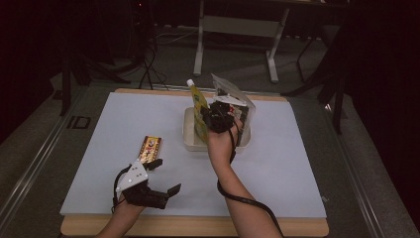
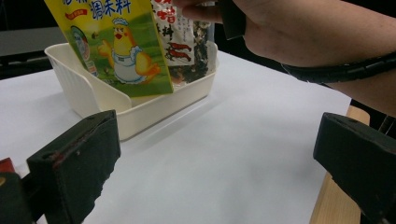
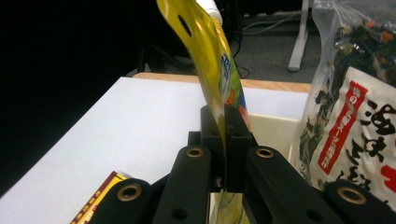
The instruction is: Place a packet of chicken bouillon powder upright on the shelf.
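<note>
The yellow spouted pouch (image 1: 199, 110), printed with a cartoon chicken, stands upright in the cream bin (image 1: 189, 135) on the counter (image 1: 277, 168), pinched flat by the right gripper (image 1: 216, 117). A clear seaweed bag (image 1: 242, 103) shares the bin. The left gripper (image 1: 166, 176) rests with jaws apart near a snack bar (image 1: 149, 148).

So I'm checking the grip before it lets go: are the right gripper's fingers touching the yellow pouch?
Touching. The right gripper view shows the right gripper shut on the yellow pouch, both fingers pressed against it.
</note>
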Motion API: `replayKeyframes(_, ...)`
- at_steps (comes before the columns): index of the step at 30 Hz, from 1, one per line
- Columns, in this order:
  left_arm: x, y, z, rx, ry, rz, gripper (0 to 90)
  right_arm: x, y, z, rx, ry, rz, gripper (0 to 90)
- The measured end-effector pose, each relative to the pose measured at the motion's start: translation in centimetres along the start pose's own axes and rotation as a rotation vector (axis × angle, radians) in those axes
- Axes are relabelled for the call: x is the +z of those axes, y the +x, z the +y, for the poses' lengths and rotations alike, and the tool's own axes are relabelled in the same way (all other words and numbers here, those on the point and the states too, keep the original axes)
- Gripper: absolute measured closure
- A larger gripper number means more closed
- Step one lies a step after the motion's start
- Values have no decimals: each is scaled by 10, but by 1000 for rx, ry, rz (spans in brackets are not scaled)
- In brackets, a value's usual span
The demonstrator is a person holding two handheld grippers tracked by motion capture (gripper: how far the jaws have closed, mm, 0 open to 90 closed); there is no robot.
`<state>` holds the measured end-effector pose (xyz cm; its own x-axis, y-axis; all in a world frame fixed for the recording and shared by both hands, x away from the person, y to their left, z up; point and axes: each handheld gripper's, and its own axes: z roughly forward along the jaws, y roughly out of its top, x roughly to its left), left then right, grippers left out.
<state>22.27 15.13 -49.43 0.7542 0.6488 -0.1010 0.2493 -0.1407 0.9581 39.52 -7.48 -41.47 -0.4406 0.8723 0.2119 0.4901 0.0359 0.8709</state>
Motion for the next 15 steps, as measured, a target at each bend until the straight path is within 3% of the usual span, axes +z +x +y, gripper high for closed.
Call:
replayKeyframes(3, 1, 0, -1, -1, 2, -5, 10, 0, -4, 1, -17, -4, -2, 900)
replayKeyframes(11, 3, 0, -2, -2, 8, -15, 10, 6, -5, 2, -119, -11, 0, 900)
replayKeyframes(13, 3, 0, -3, -3, 8, -15, 10, 7, -7, 0, -67, -12, 20, 900)
replayKeyframes(15, 3, 0, -3, -6, 7, -17, 10, 6, -7, -1, -65, -20, 27, 900)
